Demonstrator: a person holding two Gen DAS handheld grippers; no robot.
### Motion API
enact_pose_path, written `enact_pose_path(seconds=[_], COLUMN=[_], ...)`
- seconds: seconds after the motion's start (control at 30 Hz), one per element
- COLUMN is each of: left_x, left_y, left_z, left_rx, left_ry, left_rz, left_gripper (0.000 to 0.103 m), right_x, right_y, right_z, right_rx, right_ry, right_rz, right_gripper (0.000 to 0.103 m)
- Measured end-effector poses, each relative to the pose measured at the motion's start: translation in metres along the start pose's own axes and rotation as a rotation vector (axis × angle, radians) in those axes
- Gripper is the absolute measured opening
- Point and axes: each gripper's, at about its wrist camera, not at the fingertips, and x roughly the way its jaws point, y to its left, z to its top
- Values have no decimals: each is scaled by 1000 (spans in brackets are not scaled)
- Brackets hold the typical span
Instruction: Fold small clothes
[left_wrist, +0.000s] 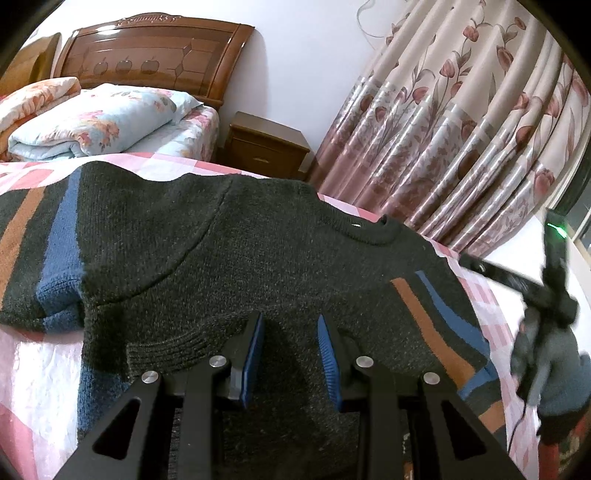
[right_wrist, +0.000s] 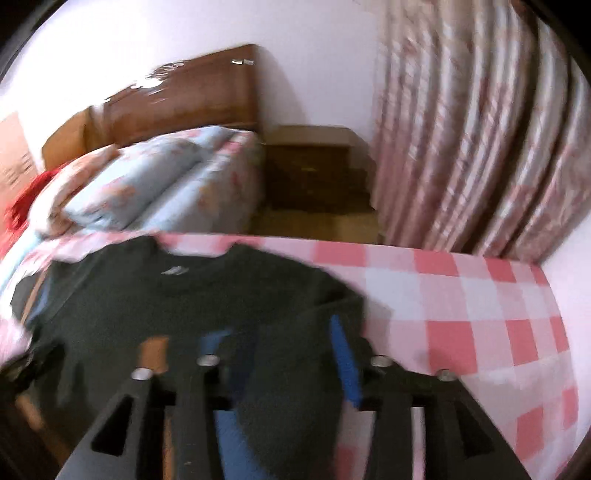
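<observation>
A small dark green knit sweater (left_wrist: 236, 251) with orange and blue stripes lies on a pink checked bed cover (left_wrist: 33, 373). Its left sleeve is folded over the body, cuff near my left gripper (left_wrist: 290, 325). The left gripper is open just above the sweater's lower body, nothing between its blue pads. In the blurred right wrist view the sweater (right_wrist: 192, 299) lies neck away from me, and my right gripper (right_wrist: 280, 332) is open over its right side near the striped sleeve. The right gripper also shows in the left wrist view (left_wrist: 546, 295) at the far right.
A second bed with folded floral quilts (left_wrist: 85, 122) and a wooden headboard (left_wrist: 155, 55) stands behind. A wooden nightstand (left_wrist: 266, 144) sits beside it. Floral curtains (left_wrist: 461, 129) hang at the right. The bed cover's edge (right_wrist: 509, 314) drops off at the right.
</observation>
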Motion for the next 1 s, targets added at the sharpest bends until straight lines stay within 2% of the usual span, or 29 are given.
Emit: enact_pose_path(seconds=[0.1, 0.17, 0.23, 0.27, 0.33, 0.43, 0.47, 0.63, 0.7, 0.77, 0.8, 0.87, 0.9, 1.0], left_x=[0, 0, 0, 0, 1, 1, 1, 2, 3, 1, 1, 1, 1, 1], left_y=[0, 0, 0, 0, 0, 1, 1, 2, 2, 5, 5, 5, 6, 7], left_z=[0, 0, 0, 0, 0, 0, 0, 0, 0, 0, 0, 0, 0, 1], left_rx=[0, -1, -4, -4, -4, -5, -7, -18, -20, -20, -22, -25, -25, -30], left_ry=[0, -1, 1, -1, -1, -1, -1, -1, -2, -2, -2, -2, -2, -2], left_rz=[0, -1, -3, -3, -3, -5, -8, -19, -20, -22, -24, -26, -27, -35], left_gripper=[30, 30, 30, 30, 30, 30, 30, 30, 30, 30, 30, 31, 31, 32], right_x=[13, 11, 2, -8, -24, -9, -10, -38, -32, -27, -31, -41, -46, -31], right_y=[18, 19, 14, 14, 20, 32, 33, 29, 34, 48, 50, 54, 64, 102], right_z=[-28, -44, -47, -49, -59, -77, -83, -96, -106, -105, -102, -95, -91, -82], right_rx=[-109, -137, -75, -39, -22, -50, -54, 50, 29, -60, -43, 29, 35, -78], right_ry=[119, 90, 87, 53, -12, 84, 44, -10, 28, 49, 61, 25, -16, -26], right_rz=[-17, -37, -65, -79, -53, -58, -59, -69, -65, -118, -139, -108, -60, -72], right_gripper=[103, 103, 103, 103, 103, 103, 103, 103, 103, 103, 103, 103, 103, 103])
